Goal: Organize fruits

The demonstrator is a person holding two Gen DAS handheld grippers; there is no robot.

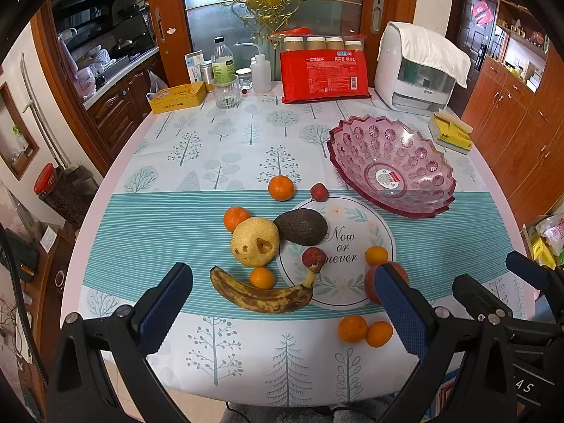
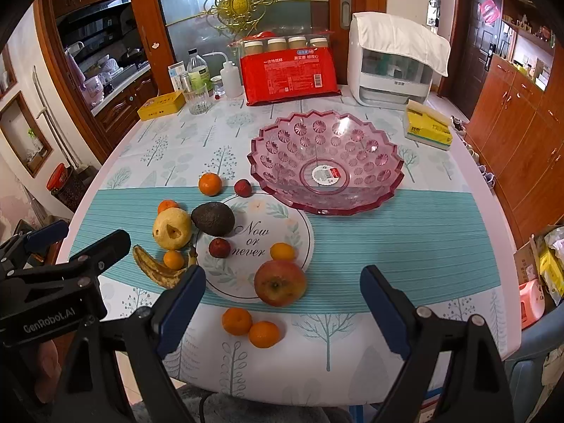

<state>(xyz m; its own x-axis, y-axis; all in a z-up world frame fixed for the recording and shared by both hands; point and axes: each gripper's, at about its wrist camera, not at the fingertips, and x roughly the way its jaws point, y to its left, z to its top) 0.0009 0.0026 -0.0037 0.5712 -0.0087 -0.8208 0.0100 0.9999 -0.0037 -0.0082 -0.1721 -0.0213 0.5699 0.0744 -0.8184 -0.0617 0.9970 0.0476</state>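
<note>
An empty pink plastic bowl [image 1: 391, 165] [image 2: 326, 162] stands on the table, right of the fruit. The fruit lies loose on the cloth: a brown-spotted banana [image 1: 261, 292] [image 2: 155, 268], a yellow pear [image 1: 254, 241] [image 2: 172, 228], an avocado [image 1: 300, 226] [image 2: 213, 218], a red apple [image 2: 280, 282] partly hidden behind my left finger [image 1: 368, 287], two lychees [image 1: 313, 257] [image 1: 319, 192], and several small oranges [image 1: 281, 187] [image 2: 236, 320]. My left gripper [image 1: 282, 303] is open above the near edge, in front of the banana. My right gripper [image 2: 282, 303] is open and empty, in front of the apple.
At the back stand a red packet of paper cups [image 1: 324, 74], a white appliance under a towel [image 1: 416, 67], a glass [image 1: 225, 91], bottles [image 1: 222, 60], a yellow tin [image 1: 178, 97] and a yellow tissue pack [image 1: 451, 134]. Wooden cabinets [image 2: 521, 134] line the right.
</note>
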